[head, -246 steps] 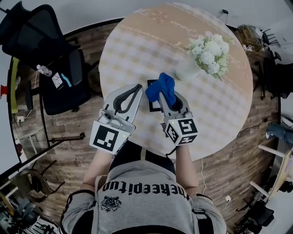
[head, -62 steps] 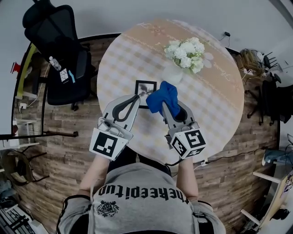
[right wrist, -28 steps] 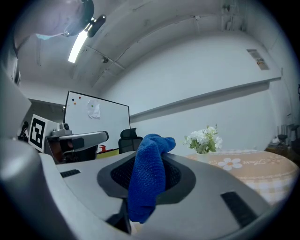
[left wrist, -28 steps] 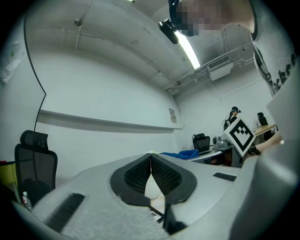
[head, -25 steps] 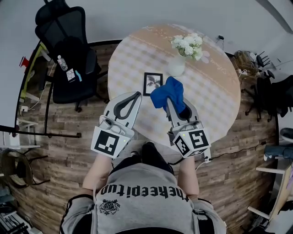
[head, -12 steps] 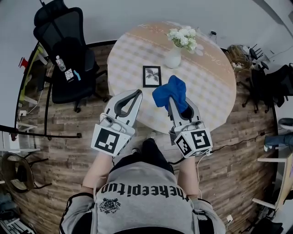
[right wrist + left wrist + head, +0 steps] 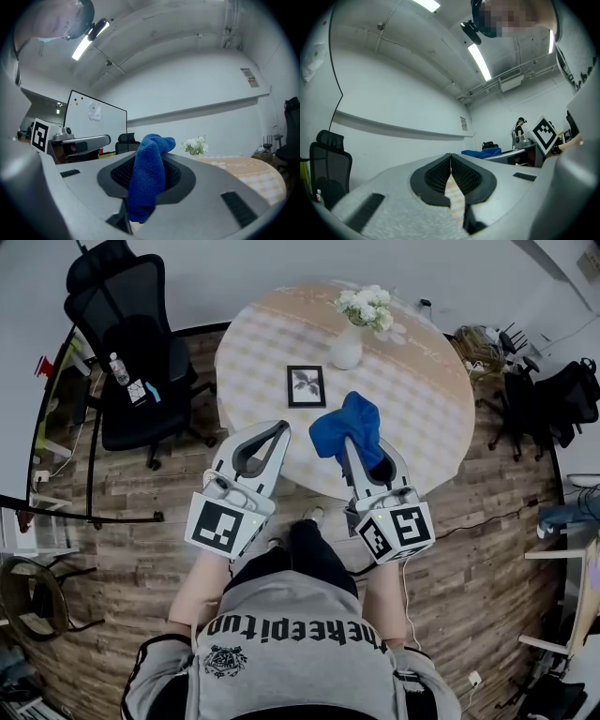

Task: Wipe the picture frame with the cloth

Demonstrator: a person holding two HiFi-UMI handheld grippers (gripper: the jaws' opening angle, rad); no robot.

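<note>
- Jaws of right gripper [image 7: 349,444]: clamped on blue cloth [image 7: 148,174], which bunches above the tips and hangs down between the pads.
- Jaws of left gripper [image 7: 451,164]: pressed together, nothing between them.
- Both grippers: side by side over the near edge of the round table [image 7: 427,418], not touching each other.
- Picture frame [image 7: 306,386]: flat on the table, beyond the gripper tips, touched by neither.
- Vase of white flowers [image 7: 349,341]: beyond the frame, slightly to its right.

sweatshirt [image 7: 295,632]: "thekeepitup", seen upside down | tablecloth [image 7: 417,399] edge script: too small to read
</note>
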